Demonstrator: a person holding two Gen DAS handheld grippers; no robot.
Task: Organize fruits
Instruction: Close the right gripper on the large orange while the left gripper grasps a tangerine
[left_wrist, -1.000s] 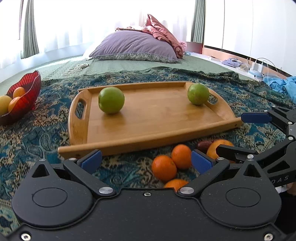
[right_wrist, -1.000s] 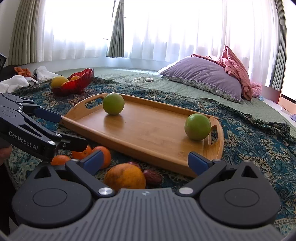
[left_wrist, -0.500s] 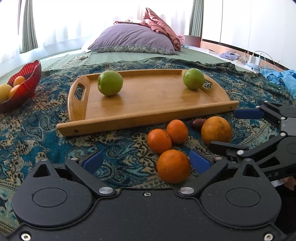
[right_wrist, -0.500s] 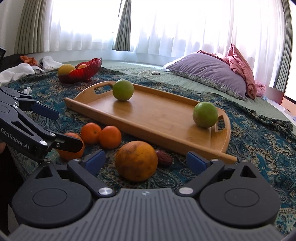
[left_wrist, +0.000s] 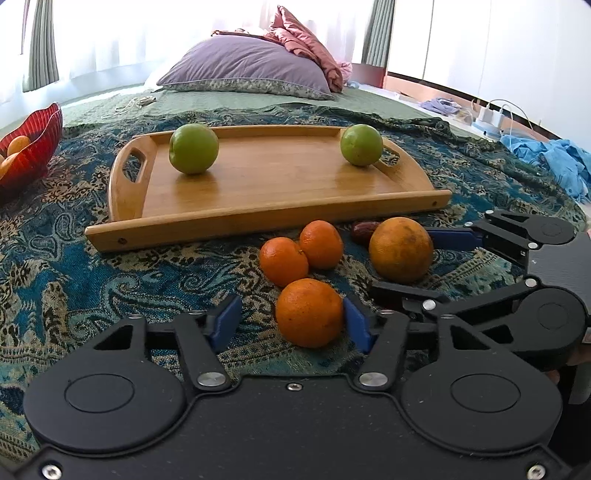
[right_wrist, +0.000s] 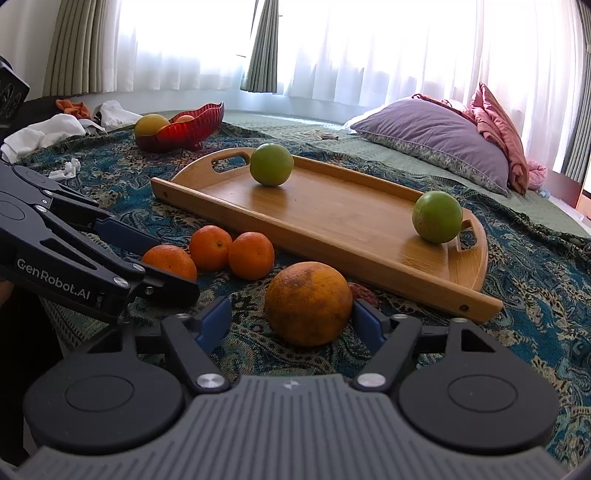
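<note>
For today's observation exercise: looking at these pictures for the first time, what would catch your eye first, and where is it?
The wooden tray on the patterned blue bedspread, with a green fruit near each end. In front of the tray lie orange fruits: the left tool is open around a small orange, the right tool open around the large orange.

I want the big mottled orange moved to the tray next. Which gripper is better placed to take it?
Right. The right gripper is open with the big orange between its fingers, while the left gripper brackets a small orange.
</note>
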